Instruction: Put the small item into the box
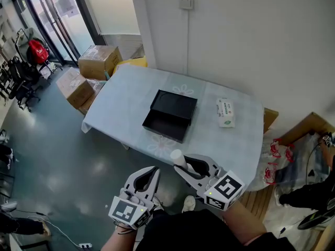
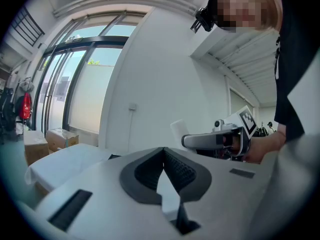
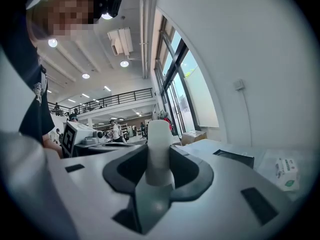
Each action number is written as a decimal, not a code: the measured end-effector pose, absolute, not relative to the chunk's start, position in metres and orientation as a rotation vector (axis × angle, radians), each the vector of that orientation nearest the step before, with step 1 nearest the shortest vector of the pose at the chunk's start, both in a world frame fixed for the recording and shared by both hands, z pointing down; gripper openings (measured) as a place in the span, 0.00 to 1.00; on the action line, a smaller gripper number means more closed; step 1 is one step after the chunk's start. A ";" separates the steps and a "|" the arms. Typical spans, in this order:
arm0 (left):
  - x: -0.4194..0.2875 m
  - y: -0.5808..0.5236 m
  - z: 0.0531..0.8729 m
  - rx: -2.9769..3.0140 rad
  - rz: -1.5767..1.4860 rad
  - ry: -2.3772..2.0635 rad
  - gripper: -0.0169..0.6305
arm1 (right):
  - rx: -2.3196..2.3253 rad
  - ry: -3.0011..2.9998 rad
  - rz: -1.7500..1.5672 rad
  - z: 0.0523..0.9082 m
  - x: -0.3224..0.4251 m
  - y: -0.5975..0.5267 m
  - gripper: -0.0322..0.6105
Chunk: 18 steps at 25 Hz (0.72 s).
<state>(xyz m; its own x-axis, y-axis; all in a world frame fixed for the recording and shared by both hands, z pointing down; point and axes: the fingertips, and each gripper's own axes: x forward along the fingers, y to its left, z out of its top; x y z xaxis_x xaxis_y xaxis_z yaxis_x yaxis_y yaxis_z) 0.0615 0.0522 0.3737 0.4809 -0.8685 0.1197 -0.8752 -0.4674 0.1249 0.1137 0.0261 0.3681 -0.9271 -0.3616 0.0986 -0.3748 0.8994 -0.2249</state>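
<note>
A small white cylindrical item [image 1: 178, 158] stands upright between the jaws of my right gripper [image 1: 184, 167], which is shut on it, in the air short of the table's near edge. The right gripper view has the item [image 3: 159, 151] filling the gap between the pads. An open black box [image 1: 162, 135] lies in the middle of the table, its lid [image 1: 174, 104] folded back on the far side. My left gripper [image 1: 149, 174] hangs lower left of the right one, shut and empty, its tips meeting [image 2: 162, 150]. From there I see the right gripper [image 2: 215, 140] with the item [image 2: 180, 129].
The table [image 1: 125, 103] wears a pale blue cloth. A white tissue pack [image 1: 225, 112] lies right of the box. Cardboard cartons [image 1: 97, 60] stand on the floor beyond the table's left end. A person [image 1: 314, 192] sits at the far right beside bags [image 1: 273, 163].
</note>
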 end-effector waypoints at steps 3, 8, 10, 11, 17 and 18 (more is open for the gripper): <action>0.055 0.055 0.374 2.553 0.065 -1.523 0.04 | 0.581 -3.011 0.372 0.368 0.107 0.029 0.27; 0.046 0.057 0.377 2.560 0.072 -1.508 0.04 | 0.589 -3.009 0.382 0.369 0.097 0.031 0.27; 0.042 0.059 0.376 2.566 0.063 -1.494 0.04 | 0.592 -3.008 0.382 0.369 0.091 0.031 0.27; 0.039 0.059 0.375 2.568 0.063 -1.492 0.04 | 0.596 -3.006 0.384 0.369 0.088 0.032 0.27; 0.015 0.063 0.373 2.574 0.054 -1.481 0.04 | 0.618 -3.001 0.396 0.366 0.066 0.034 0.27; 0.011 0.063 0.373 2.575 0.053 -1.481 0.04 | 0.621 -3.000 0.397 0.366 0.062 0.034 0.27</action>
<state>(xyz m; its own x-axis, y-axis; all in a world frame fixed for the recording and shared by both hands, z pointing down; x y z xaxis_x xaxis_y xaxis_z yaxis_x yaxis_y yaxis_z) 0.0115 0.0635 0.3727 0.5063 -0.8546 0.1150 -0.8606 -0.4924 0.1297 0.0622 0.0339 0.3657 -0.9178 -0.3837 0.1020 -0.3970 0.8862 -0.2390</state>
